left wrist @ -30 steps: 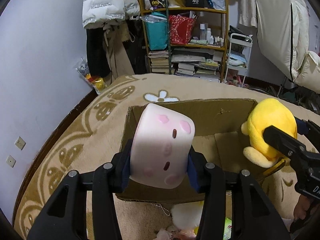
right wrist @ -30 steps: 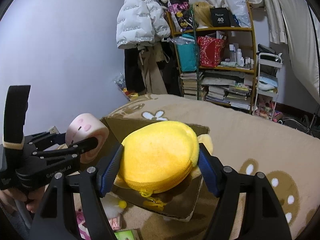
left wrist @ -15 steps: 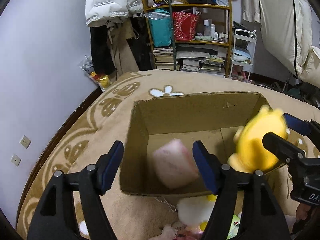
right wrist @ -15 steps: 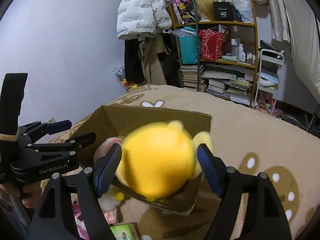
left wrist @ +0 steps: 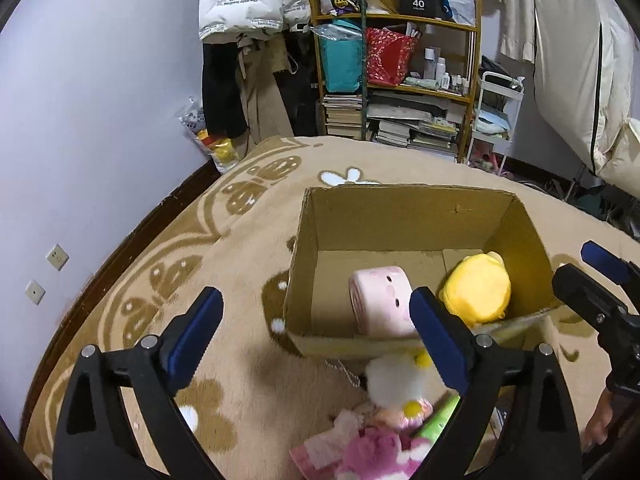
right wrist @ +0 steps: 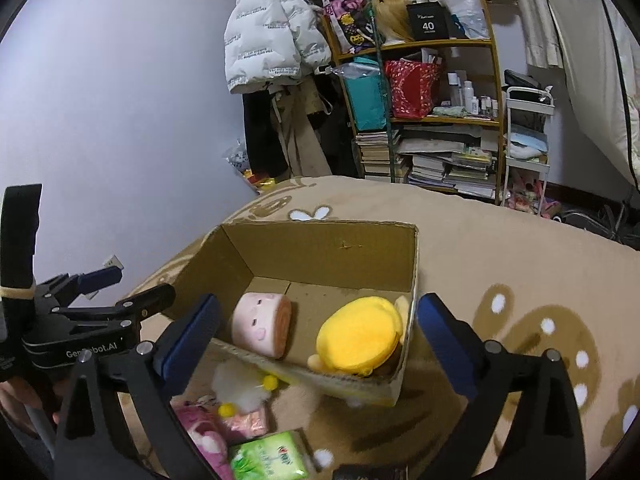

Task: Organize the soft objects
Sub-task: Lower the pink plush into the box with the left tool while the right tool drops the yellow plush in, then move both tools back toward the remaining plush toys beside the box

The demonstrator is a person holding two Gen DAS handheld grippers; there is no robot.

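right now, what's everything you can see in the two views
cardboard box: 1, brown, open, on the carpet
pink plush: 1, pink with a face, in the box, left side
yellow plush: 1, yellow, in the box, right side
white fluffy toy: 1, white with yellow pompoms, on the carpet in front of the box
pink soft toy: 1, pink, near edge of the carpet
tissue pack: 1, green, beside the pink soft toy
carpet: 1, tan with brown and white pattern
shelf: 1, wooden, by the far wall, full of books and bags
puffer jacket: 1, white, hanging left of the shelf
left gripper: 1, black with blue pads, open, empty
right gripper: 1, black with blue pads, open, empty
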